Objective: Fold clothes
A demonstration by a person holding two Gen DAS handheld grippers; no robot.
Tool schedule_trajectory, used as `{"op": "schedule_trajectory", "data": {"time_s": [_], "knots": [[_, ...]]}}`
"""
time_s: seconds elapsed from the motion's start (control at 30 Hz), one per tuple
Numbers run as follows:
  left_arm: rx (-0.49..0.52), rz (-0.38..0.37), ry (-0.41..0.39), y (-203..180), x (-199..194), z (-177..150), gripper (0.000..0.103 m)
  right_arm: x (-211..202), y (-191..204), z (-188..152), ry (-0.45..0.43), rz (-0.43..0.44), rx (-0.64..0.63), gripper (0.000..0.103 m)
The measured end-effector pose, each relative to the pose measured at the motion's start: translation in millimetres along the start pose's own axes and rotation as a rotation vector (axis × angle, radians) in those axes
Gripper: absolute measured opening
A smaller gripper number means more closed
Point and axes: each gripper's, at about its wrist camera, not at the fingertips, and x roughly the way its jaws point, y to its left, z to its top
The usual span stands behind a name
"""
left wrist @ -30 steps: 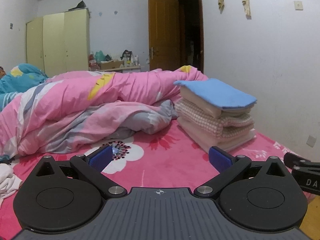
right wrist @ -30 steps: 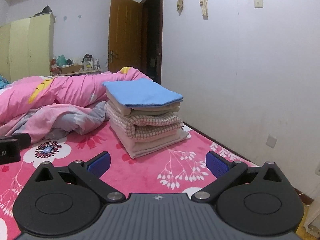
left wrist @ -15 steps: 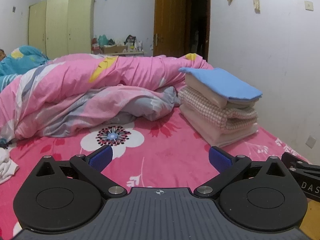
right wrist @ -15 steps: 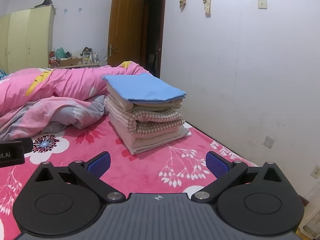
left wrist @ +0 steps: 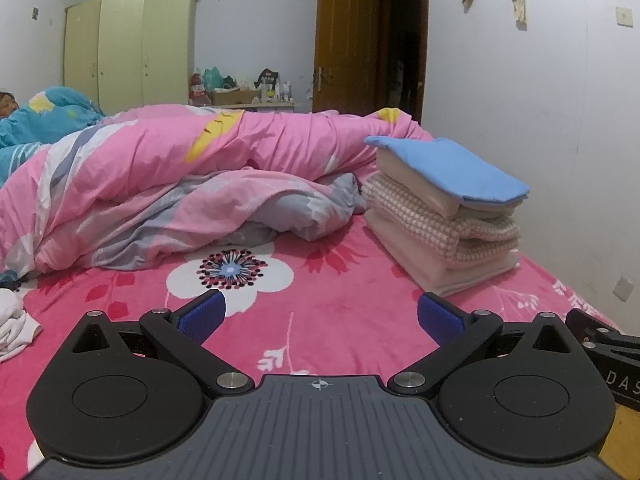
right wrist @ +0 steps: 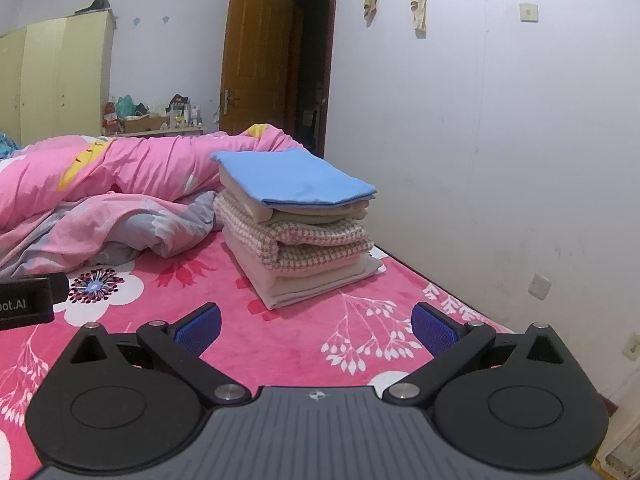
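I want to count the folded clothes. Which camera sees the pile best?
The right wrist view: the pile sits near the middle, its layered edges facing the camera. The left wrist view shows the pile too, off to the right.

Folded clothes stack (right wrist: 298, 224) on bed

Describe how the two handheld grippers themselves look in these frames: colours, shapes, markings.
The left gripper and right gripper match: a ribbed dark grey body with a small crosshair mark, two round black discs, black link arms with silver pivot pins, and blue textured fingertip pads. Each view shows the other gripper's black casing with partial white lettering. No hands, sleeves or cables are visible.
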Motion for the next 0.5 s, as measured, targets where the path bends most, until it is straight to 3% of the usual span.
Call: {"op": "schedule_trajectory", "data": {"time_s": [0.5], "knots": [[-0.017, 0.0, 0.005, 3.1, -0.6, -1.5, 0.103, -1.4, 4.2, -3.2, 0.003, -0.002, -0.006, 0.103]]}}
